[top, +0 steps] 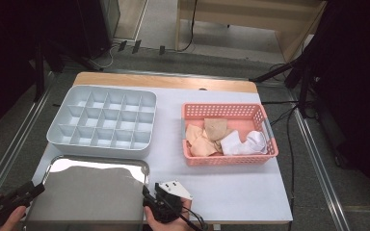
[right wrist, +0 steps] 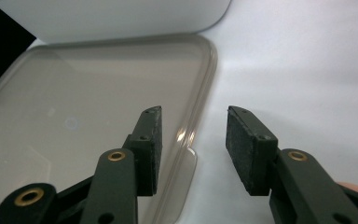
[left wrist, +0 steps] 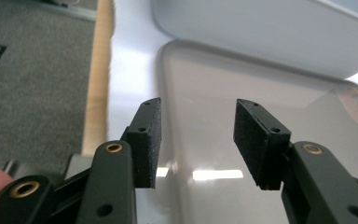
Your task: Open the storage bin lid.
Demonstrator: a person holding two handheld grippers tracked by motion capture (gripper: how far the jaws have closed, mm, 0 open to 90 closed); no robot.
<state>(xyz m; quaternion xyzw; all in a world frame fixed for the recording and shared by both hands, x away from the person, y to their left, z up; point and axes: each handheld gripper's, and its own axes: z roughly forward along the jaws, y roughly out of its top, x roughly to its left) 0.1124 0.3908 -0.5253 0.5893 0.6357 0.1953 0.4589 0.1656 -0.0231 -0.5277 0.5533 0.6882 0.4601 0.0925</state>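
A clear plastic lid lies flat at the table's front left, just in front of a grey compartment box. My left gripper is at the lid's left edge, open, its jaws standing either side of that rim with nothing pressed between the pads. My right gripper is at the lid's right edge, also open; in the right gripper view its jaws straddle the rim and a small tab. In both gripper views the box wall stands beyond the lid.
A pink basket with several folded cloths in tan and white sits at the right of the white table. The table's wooden edge and grey floor lie to the left of the lid.
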